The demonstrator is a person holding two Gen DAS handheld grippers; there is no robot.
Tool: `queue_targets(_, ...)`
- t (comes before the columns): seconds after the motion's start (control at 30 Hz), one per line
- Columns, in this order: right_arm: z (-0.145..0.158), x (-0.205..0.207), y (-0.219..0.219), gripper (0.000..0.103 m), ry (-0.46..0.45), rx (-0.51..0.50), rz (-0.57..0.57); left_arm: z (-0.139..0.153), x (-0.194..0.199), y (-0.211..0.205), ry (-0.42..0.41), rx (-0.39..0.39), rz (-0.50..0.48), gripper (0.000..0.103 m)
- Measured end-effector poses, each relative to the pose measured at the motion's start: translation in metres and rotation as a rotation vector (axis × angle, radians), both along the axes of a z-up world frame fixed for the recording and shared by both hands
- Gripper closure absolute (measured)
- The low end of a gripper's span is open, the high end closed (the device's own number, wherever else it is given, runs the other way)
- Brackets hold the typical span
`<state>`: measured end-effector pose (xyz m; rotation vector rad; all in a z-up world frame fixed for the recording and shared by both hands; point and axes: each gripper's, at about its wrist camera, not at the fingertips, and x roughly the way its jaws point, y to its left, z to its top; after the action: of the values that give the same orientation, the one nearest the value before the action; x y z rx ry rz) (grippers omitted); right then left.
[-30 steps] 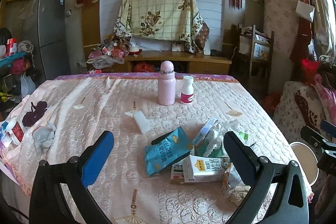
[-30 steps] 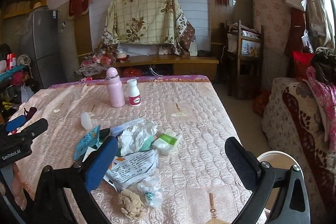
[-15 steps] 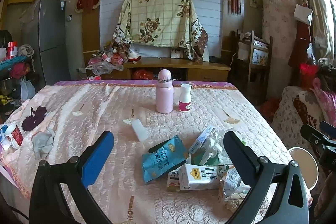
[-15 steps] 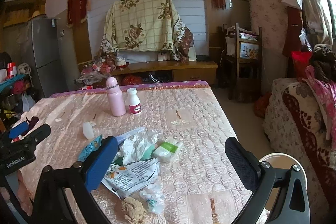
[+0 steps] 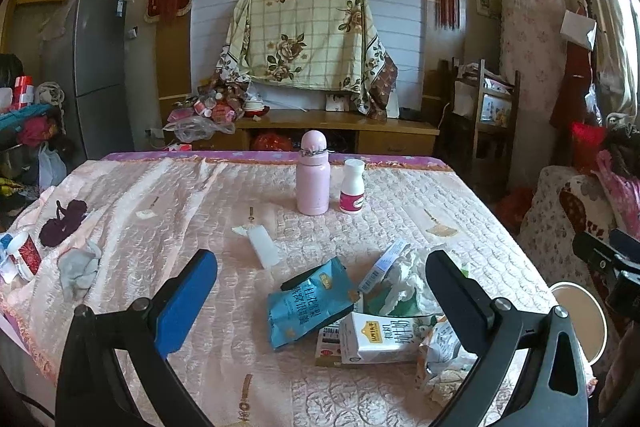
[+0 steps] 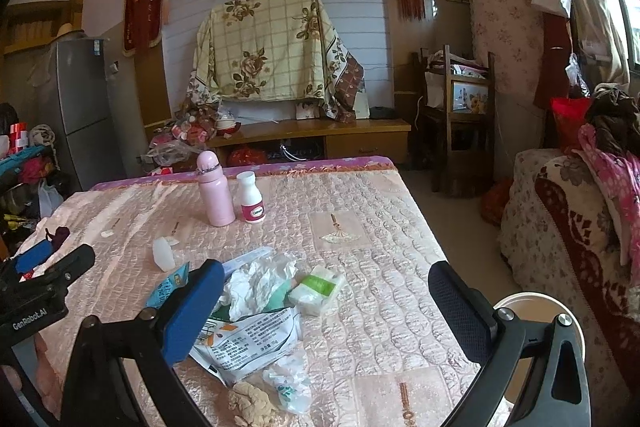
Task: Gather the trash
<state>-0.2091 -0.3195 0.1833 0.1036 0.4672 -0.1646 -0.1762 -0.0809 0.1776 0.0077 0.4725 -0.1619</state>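
While both hand-held grippers gape wide and empty, the milk carton lies flat, long axis left-right.

Two fisheye views look forward between each tool's fingers, from above the near edge of a cloth-covered counter, towards the far wall. The left view sits further left. Both share the pink bottle, the litter pile and the draped cabinet.
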Motion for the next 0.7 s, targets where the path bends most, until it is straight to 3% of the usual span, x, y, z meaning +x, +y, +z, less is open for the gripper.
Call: queue_targets(0.7,-0.0049,0.0079,0.0041,0.0,0.019,-0.007,-0.004,-0.0014,0.0013,0.0002,0.0,0.004,0.002,0.0)
